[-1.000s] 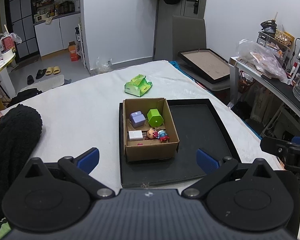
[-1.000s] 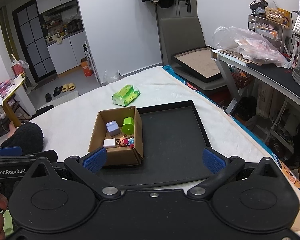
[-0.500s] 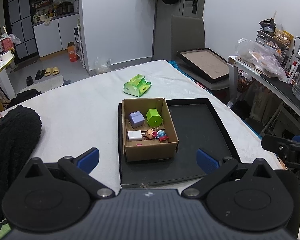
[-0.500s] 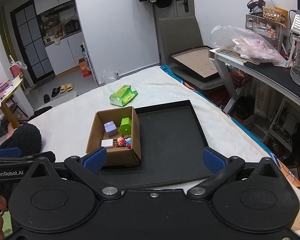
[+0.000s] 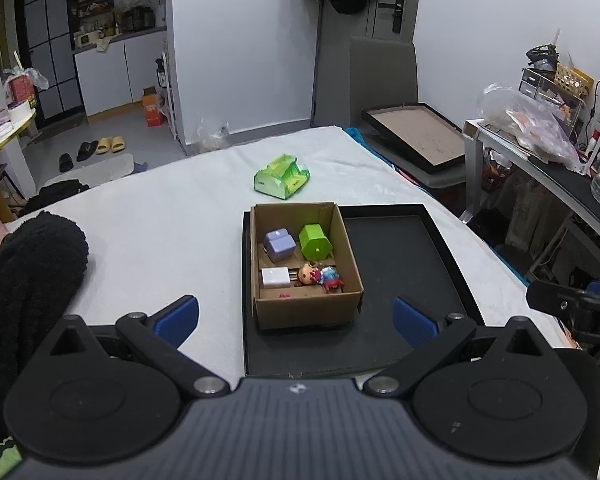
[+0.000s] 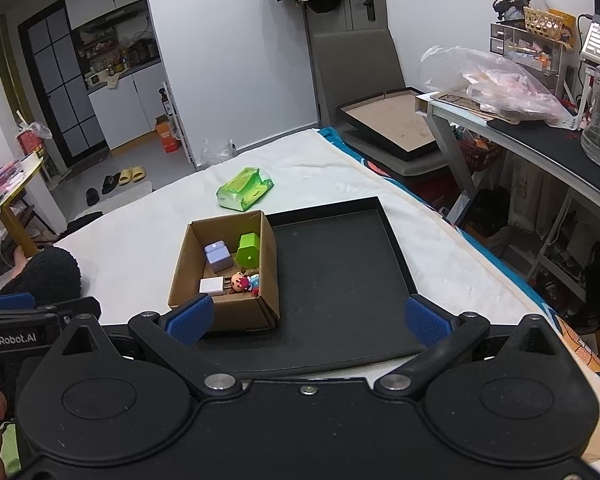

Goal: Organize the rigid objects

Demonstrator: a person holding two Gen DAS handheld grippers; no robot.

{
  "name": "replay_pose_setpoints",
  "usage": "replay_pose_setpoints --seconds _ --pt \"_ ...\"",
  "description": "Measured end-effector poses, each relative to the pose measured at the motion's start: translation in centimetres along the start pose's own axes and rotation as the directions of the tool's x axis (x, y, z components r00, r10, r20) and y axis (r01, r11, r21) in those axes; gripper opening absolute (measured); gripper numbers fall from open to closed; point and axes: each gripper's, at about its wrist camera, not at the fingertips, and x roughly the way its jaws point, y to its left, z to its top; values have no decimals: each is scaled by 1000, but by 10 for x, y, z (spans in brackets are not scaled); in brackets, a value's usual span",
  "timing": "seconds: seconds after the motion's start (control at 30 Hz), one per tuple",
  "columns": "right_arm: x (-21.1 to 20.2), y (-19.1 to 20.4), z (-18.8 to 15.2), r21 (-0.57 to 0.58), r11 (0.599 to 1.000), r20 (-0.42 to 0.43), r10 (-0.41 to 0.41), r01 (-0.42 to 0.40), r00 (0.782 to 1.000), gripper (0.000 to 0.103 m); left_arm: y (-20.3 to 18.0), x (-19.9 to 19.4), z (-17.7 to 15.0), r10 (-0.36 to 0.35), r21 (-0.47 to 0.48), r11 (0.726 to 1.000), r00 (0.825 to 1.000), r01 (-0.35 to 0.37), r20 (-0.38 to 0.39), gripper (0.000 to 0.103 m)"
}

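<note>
A brown cardboard box stands in the left part of a black tray on the white bed. Inside lie a lilac block, a green block, a white charger and a small doll figure. My left gripper hangs open in front of the box, nothing between its blue fingertips. My right gripper is open too, near the tray's front edge, empty.
A green tissue pack lies on the white cover beyond the box. A black fleece sleeve rests at the left. A desk with a bag and jar runs along the right; a chair holds a framed board.
Both views have shifted only slightly; the box sits a little further left in the right wrist view. Neither gripper has changed its opening, and the objects have not moved.
</note>
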Motion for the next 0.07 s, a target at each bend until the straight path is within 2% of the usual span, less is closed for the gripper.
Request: replay_pose_setpoints --seconds 0.07 --pt "2 -1 0 -2 1000 -2 4 -4 1000 103 -1 0 2 0 6 1000 1000 0 -1 102"
